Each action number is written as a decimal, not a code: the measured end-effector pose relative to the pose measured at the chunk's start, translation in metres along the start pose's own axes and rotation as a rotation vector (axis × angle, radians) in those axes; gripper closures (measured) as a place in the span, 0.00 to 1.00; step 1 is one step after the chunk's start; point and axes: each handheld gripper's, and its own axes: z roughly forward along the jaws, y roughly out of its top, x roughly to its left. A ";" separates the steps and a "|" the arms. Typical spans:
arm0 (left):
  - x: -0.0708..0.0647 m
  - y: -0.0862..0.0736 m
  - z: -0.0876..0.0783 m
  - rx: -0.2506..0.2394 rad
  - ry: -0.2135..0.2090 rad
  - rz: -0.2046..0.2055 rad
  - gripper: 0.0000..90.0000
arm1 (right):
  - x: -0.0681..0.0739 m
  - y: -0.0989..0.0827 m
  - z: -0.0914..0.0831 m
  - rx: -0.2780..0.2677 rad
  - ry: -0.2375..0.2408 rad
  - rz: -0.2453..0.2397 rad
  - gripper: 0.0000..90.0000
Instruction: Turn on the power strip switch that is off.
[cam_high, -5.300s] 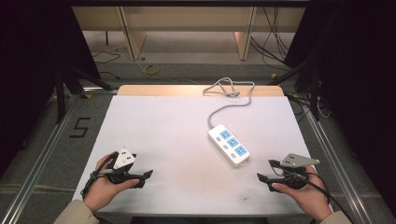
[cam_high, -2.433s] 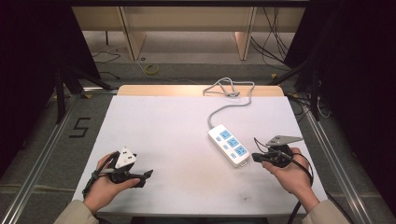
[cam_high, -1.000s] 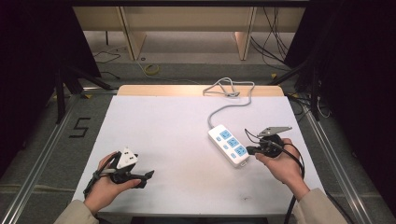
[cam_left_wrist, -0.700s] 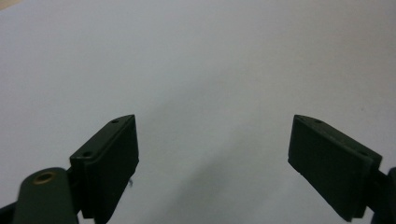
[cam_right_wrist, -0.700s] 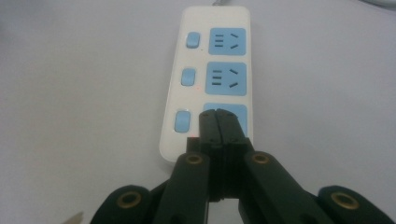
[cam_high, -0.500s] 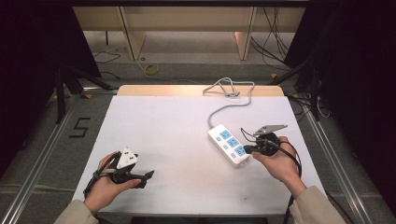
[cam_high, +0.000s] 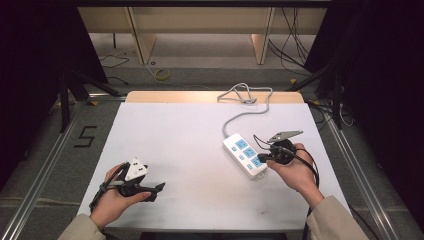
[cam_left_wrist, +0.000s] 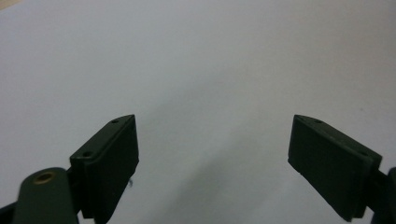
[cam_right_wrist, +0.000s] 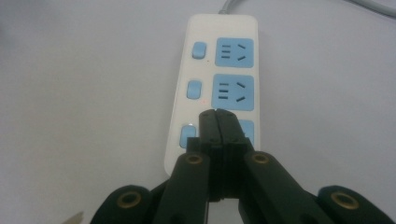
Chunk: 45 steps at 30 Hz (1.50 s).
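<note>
White table: no readable markings; a "5" marks the floor at left. Power strip lies right of centre; right gripper, jaws pressed together, covers its nearest socket. Left gripper: jaws spread, empty.

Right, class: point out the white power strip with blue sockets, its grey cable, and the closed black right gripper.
white power strip with blue sockets (cam_right_wrist: 205, 32), right gripper view, bare casing near the top end.
grey cable (cam_high: 228, 123), high view, the run leading back from the strip.
closed black right gripper (cam_right_wrist: 217, 116), right gripper view, the meeting fingertips.
</note>
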 end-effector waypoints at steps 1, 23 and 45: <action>0.000 0.000 0.000 -0.001 0.000 0.001 0.18 | 0.000 0.001 0.001 0.004 0.001 0.001 1.00; -0.001 0.001 0.001 0.000 0.002 0.012 0.18 | 0.000 0.013 0.011 0.014 0.008 0.002 1.00; -0.002 0.001 0.001 0.000 0.001 0.011 0.18 | -0.003 0.022 0.017 0.022 0.006 0.000 1.00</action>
